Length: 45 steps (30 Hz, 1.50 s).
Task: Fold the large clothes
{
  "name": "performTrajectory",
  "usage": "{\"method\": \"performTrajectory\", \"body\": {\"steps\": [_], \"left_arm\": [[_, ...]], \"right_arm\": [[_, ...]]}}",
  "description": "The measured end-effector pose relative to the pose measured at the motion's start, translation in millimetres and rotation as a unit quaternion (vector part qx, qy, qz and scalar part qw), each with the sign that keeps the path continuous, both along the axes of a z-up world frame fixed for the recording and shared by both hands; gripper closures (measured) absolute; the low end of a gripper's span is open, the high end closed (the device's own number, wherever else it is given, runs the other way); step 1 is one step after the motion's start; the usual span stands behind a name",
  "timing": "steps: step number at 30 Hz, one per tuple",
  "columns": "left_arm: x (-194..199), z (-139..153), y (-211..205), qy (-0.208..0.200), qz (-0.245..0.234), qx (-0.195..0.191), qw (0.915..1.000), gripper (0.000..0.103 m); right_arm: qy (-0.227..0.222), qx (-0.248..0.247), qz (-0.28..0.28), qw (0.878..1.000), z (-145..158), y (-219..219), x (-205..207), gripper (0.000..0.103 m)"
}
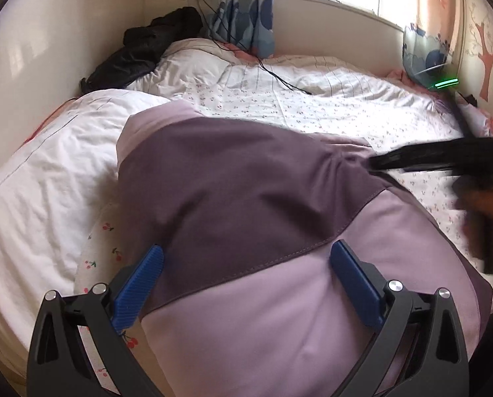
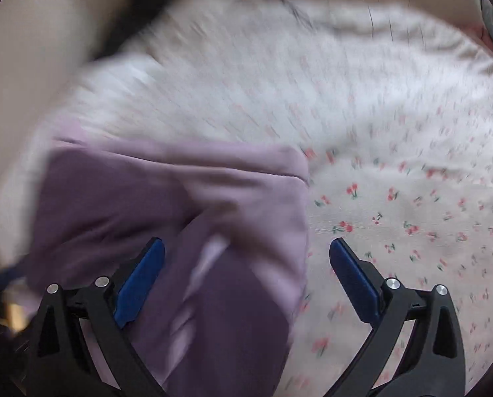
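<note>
A purple garment in light and dark panels lies folded on the bed. In the left wrist view my left gripper hovers open over its near part, blue pads wide apart with nothing between them. The right gripper shows there as a blurred black shape at the garment's right edge, with a hand behind it. The right wrist view is motion-blurred: my right gripper stands open above the garment's right edge, its left pad over the cloth and its right pad over the sheet.
The bed has a white cherry-print sheet and a white duvet bunched at the left. A black jacket lies in the far corner and a black cable trails across the sheet. Curtains and a window stand behind.
</note>
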<state>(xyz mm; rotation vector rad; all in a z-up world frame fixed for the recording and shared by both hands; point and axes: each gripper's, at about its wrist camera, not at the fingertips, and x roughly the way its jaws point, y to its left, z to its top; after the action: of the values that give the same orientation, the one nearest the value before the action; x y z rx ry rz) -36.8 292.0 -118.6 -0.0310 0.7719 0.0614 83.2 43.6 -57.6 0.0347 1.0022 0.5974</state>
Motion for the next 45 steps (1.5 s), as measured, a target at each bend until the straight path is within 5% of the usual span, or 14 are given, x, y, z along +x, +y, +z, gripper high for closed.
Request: {"method": "performTrajectory", "body": {"steps": [2,5,8,11,15,18,21,23,27,31,35,38,41,45], "left_arm": [[-3,1,5,-0.003,0.001,-0.013,0.9999,0.006],[-5,6,11,-0.001,0.007,-0.026,0.9996,0.006],[-20,16,14,0.014,0.021,-0.046,0.9986,0.007],[-54,24,5,0.011,0.039,-0.019,0.999,0.007],[-94,20,-17,0.012,0.027,0.05,0.9983,0.007],[-97,2,-18,0.031,0.033,0.04,0.9982,0.006],[-82,-19,-11,0.074,0.028,-0.016,0.9967,0.005],[-81,-23,-12,0.081,0.03,-0.018,0.9961,0.005],[-95,-8,-18,0.047,0.024,0.008,0.9986,0.005],[-87,-15,-14,0.055,0.02,-0.013,0.9982,0.005],[-89,-14,-12,0.045,0.018,-0.025,0.9985,0.005],[-90,-15,-15,0.051,0.026,-0.037,0.9977,0.005],[-93,-15,-15,0.047,0.042,-0.031,0.9975,0.005],[-96,-15,-15,0.051,0.052,-0.036,0.9967,0.005]], "right_arm": [[-0.039,0.035,0.034,0.998,29,-12,-48,0.007],[-0.068,-0.025,0.087,0.994,22,-11,-122,0.007],[-0.041,-0.076,0.082,0.993,-35,3,-123,0.006],[0.024,-0.024,0.068,0.997,-53,-9,-103,0.006],[-0.075,-0.042,0.06,0.994,2,-13,-139,0.007],[-0.11,-0.032,0.042,0.993,11,-25,-166,0.006],[-0.046,-0.084,0.058,0.994,-51,-12,-160,0.006],[0.036,-0.041,0.05,0.997,-69,-19,-143,0.006],[-0.044,-0.012,0.042,0.998,-4,-29,-149,0.006],[-0.093,-0.004,0.022,0.995,38,-11,-112,0.007],[-0.051,-0.107,0.029,0.992,-33,31,-48,0.007],[0.041,-0.033,0.009,0.999,-58,13,-25,0.006],[-0.012,-0.055,-0.002,0.998,-21,-2,-52,0.007],[-0.098,0.019,-0.005,0.995,31,-34,-127,0.007]]}}
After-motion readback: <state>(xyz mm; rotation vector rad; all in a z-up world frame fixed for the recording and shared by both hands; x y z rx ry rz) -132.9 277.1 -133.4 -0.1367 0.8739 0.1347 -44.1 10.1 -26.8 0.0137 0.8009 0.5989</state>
